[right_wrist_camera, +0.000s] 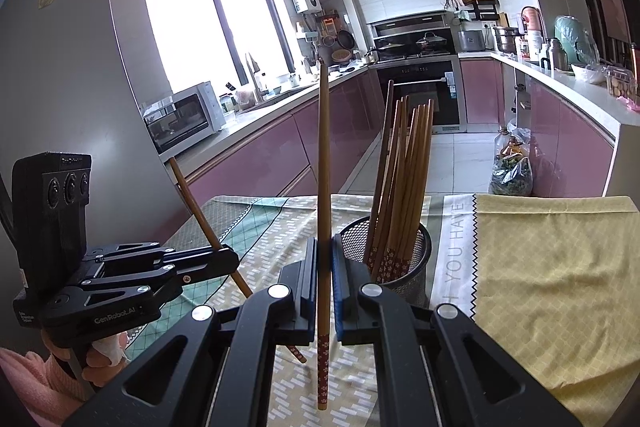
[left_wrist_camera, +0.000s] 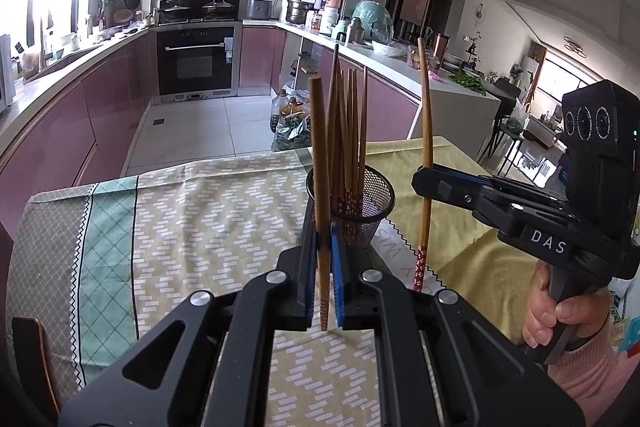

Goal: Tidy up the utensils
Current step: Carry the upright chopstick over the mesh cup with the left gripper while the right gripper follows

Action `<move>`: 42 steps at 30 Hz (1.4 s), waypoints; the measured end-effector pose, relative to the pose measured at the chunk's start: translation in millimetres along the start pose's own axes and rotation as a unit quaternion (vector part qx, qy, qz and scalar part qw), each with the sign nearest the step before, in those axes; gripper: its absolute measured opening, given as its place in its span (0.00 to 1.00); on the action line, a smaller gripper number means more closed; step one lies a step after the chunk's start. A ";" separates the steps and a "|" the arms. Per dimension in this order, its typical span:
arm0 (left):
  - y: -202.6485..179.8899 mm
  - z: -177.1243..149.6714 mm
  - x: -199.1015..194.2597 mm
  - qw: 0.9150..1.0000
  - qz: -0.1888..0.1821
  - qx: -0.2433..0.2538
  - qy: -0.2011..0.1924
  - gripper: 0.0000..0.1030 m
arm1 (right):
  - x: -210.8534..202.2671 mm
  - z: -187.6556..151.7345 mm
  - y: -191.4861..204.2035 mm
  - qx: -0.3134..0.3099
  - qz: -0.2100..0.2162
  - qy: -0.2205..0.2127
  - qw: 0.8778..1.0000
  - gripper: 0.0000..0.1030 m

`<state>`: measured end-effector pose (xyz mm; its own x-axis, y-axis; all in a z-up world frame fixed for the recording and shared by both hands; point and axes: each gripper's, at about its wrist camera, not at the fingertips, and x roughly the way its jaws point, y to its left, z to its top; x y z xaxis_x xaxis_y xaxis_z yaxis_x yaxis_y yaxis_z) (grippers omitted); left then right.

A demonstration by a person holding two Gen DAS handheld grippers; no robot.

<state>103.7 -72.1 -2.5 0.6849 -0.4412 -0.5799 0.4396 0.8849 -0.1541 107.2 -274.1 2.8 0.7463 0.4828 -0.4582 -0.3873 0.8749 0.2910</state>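
So both grippers are clamped on one chopstick each right now. The left black two-finger gripper (left_wrist_camera: 323, 259) has its blue-padded jaws closed tight on a brown wooden chopstick with a red flower-print end (left_wrist_camera: 320, 155), held roughly upright with the patterned end pointing down. The right black gripper (right_wrist_camera: 324, 291) is doing the same with its own brown wooden chopstick (right_wrist_camera: 324, 167), flowery end hanging below the jaws.

Just beyond both of them sits the black wire-mesh cup (right_wrist_camera: 416, 247), which has a bunch of matching wooden chopsticks (right_wrist_camera: 404, 167) standing in it, leaning a bit. The cup stands on a table covered with a beige and green patterned cloth (left_wrist_camera: 200, 219), with a yellow cloth (right_wrist_camera: 552, 267) beside it. A hand in a pink sleeve (left_wrist_camera: 560, 315) grips the right gripper's handle.
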 end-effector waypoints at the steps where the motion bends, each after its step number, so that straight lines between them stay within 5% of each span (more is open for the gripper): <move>1: -0.3 0.8 -0.3 1.000 0.000 0.000 0.000 0.07 | 0.0 0.3 -0.5 0.000 0.000 -0.001 1.000 0.06; 42: -8.6 34.0 -12.6 0.999 -0.006 0.023 -0.033 0.07 | 0.4 27.1 -5.5 -0.002 -0.003 -0.029 1.000 0.06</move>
<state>111.1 -79.2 33.3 0.7149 -0.4627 -0.5243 0.4743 0.8718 -0.1226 124.3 -279.8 23.8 0.7792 0.4738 -0.4103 -0.3841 0.8783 0.2847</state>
